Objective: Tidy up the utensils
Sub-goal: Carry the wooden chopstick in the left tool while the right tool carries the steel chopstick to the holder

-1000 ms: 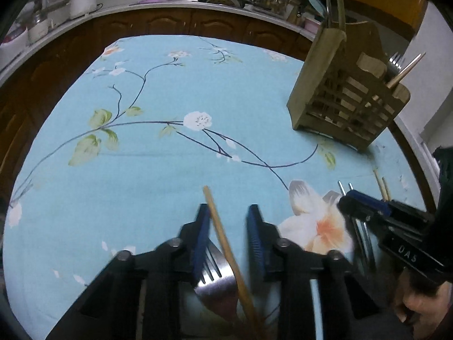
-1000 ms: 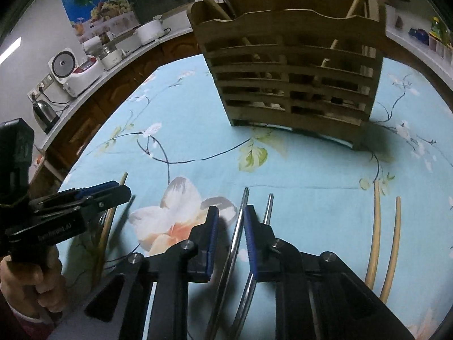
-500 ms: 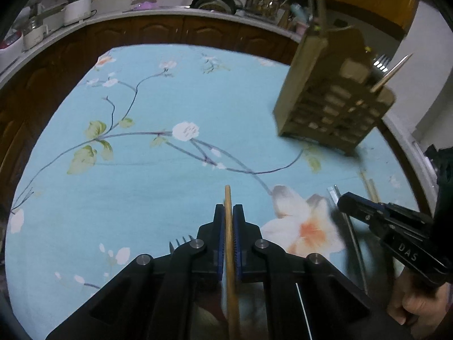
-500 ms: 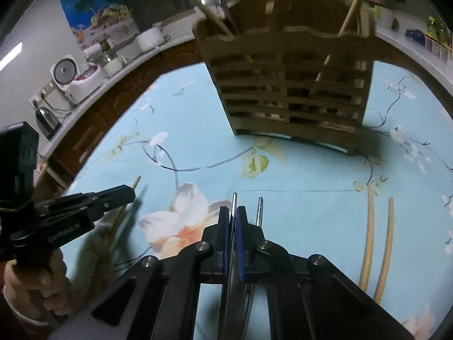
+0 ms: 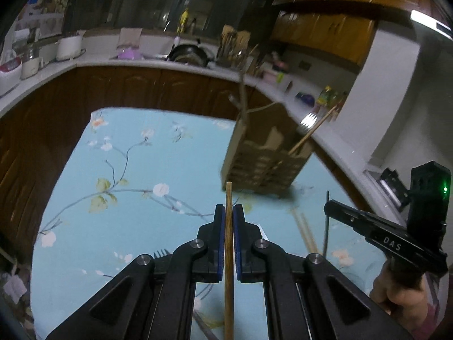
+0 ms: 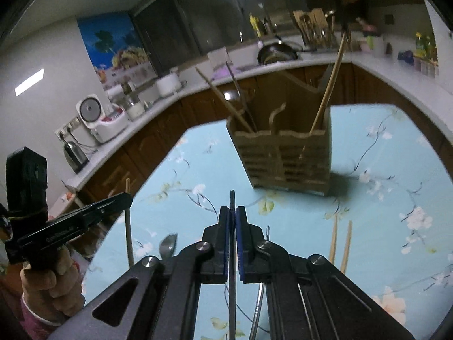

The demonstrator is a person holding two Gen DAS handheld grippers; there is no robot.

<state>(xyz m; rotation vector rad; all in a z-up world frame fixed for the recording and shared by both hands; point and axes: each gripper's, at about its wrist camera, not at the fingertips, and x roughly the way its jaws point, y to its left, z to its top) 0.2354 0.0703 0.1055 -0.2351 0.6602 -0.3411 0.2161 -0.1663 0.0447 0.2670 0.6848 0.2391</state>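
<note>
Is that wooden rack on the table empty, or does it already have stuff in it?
Not empty. The wooden rack stands upright with several chopsticks poking out of its top compartments.

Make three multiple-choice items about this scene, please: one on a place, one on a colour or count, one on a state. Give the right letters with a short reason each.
1. Where does the slatted wooden utensil holder stand?
A. on the white kitchen counter
B. on the light blue floral tablecloth
C. on the floor

2. How many pale wooden chopsticks lie together on the cloth at the right of the right gripper?
A. two
B. four
C. none

3. What is the state of the left gripper?
A. wide open, nothing in it
B. shut on a metal fork
C. shut on a brown wooden chopstick

Answers:
1 B, the holder's base rests on the cloth in both views.
2 A, a pair lies side by side.
3 C, the blue pads press the stick from both sides.
</note>
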